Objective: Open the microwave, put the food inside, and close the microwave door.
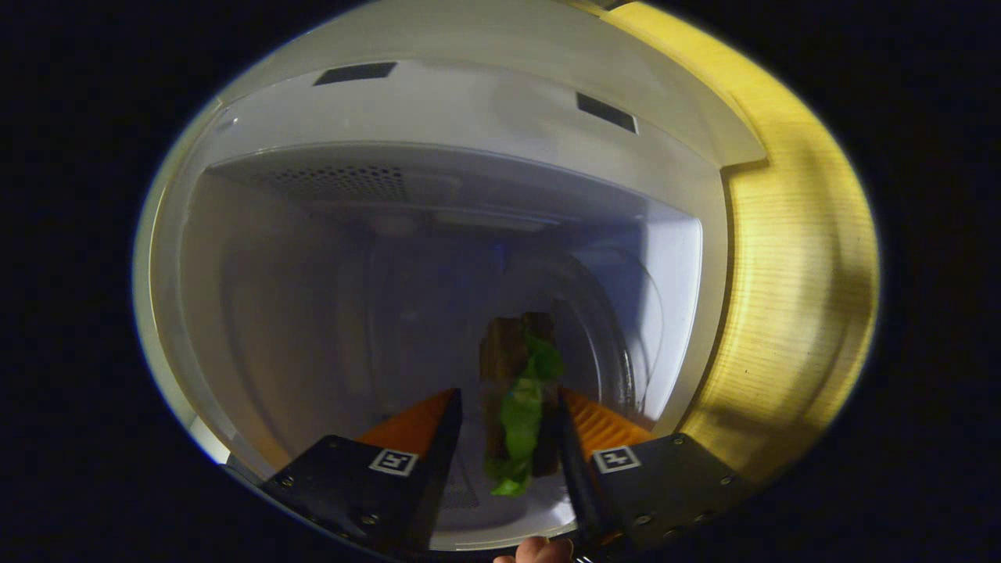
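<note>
Microwave (469, 117) is open; door step done. The hand-held gripper (508, 414) reaches into the cavity, fingers narrowly set around the sandwich (520, 391), apparently gripping it, though contact is hard to confirm. Left: set food down, withdraw, close door.

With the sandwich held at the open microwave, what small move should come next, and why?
Probably ease it forward and down, then open the fingers. The gripper holds the sandwich between its fingers just inside the open microwave, and the glass turntable lies just beyond. Whether the sandwich already rests on the floor is unclear.
</note>
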Demonstrator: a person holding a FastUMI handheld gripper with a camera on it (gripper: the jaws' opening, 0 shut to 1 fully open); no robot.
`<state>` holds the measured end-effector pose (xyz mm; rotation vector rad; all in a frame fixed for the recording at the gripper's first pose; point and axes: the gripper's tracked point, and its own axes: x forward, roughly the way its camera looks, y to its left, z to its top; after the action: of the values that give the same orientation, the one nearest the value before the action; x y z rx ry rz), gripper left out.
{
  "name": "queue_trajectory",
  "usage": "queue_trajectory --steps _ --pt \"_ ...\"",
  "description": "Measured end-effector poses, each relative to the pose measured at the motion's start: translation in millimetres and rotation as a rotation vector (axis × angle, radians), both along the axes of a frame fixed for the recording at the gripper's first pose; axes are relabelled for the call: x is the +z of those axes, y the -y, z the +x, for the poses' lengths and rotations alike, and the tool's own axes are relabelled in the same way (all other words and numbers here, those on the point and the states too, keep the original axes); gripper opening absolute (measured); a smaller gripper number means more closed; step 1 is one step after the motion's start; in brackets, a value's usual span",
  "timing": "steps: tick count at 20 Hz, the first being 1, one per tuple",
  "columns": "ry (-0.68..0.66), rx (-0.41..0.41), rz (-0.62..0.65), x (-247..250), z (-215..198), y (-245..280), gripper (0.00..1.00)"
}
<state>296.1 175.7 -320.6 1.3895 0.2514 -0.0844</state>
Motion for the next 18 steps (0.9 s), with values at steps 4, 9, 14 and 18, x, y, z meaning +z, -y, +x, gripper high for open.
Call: queue_trajectory --steps 4,9,14,18 --pt "-0.003 0.008 0.032 1.4 -20.2 11.0 0.98" --pt "0.005 0.06 -0.006 -2.4 -64.2 25.1 0.97" --pt "0.022 0.239 -0.197 17.7 -121.8 22.0 0.97" --pt "0.076 0.414 -0.462 55.1 -180.9 20.7 0.96"
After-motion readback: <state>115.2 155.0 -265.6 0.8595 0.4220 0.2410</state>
